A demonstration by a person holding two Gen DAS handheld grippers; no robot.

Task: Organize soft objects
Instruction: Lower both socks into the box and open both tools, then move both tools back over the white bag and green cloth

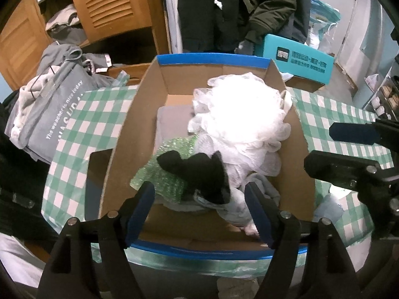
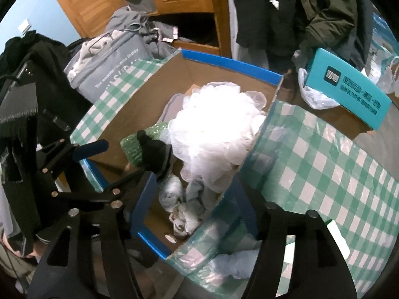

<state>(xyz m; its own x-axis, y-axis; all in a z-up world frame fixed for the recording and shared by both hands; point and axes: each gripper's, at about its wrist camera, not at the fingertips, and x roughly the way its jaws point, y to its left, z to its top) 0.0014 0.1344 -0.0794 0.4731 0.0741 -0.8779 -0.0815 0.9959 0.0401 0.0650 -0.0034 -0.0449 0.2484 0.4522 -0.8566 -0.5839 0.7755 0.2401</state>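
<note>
Black sock (image 1: 199, 172) is lying inside the cardboard box (image 1: 119, 149), just ahead of your left gripper (image 1: 199, 209), long axis crossing between its released fingers. Your right gripper (image 2: 197, 206), also released, is hanging over the box's corner, farther off.

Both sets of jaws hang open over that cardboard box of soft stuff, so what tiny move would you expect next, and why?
Probably lift the left gripper straight up and away. Its jaws stand open with nothing pressed between them, and the black sock already lies in the cardboard box on the green sponge, beside the white mesh pouf. The right gripper is open too.
</note>
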